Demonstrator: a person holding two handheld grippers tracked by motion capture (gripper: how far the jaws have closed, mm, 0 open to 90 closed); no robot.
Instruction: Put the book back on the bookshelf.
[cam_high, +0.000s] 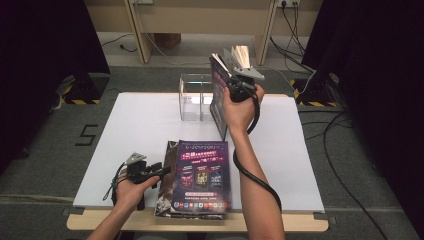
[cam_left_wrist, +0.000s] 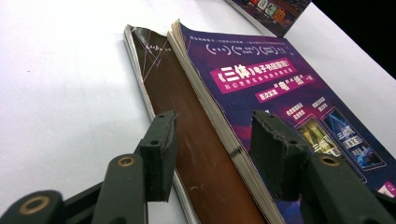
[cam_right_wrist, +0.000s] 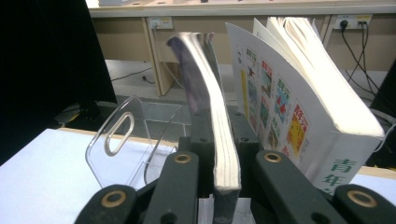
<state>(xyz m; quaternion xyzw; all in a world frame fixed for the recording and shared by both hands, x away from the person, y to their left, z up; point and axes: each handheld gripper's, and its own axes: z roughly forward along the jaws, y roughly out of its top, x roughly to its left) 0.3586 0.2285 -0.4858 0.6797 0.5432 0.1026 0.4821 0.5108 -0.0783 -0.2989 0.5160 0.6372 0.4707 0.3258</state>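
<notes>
Two magazines (cam_high: 197, 177) lie stacked at the near table edge, and the left gripper (cam_high: 159, 172) rests with its jaws spread apart across the stack's left edge, not pressing it. Farther back, the right gripper (cam_high: 234, 80) has its jaws clamped on a purple magazine (cam_right_wrist: 210, 112), held upright just beside a clear plastic stand (cam_high: 196, 97), with a thick white book (cam_right_wrist: 299, 88) standing at its other side.

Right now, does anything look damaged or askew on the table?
Yes. The brown magazine under the purple one near the front edge has a creased, scuffed corner, and the two lie out of line. The magazine in the right gripper bows sideways.
</notes>
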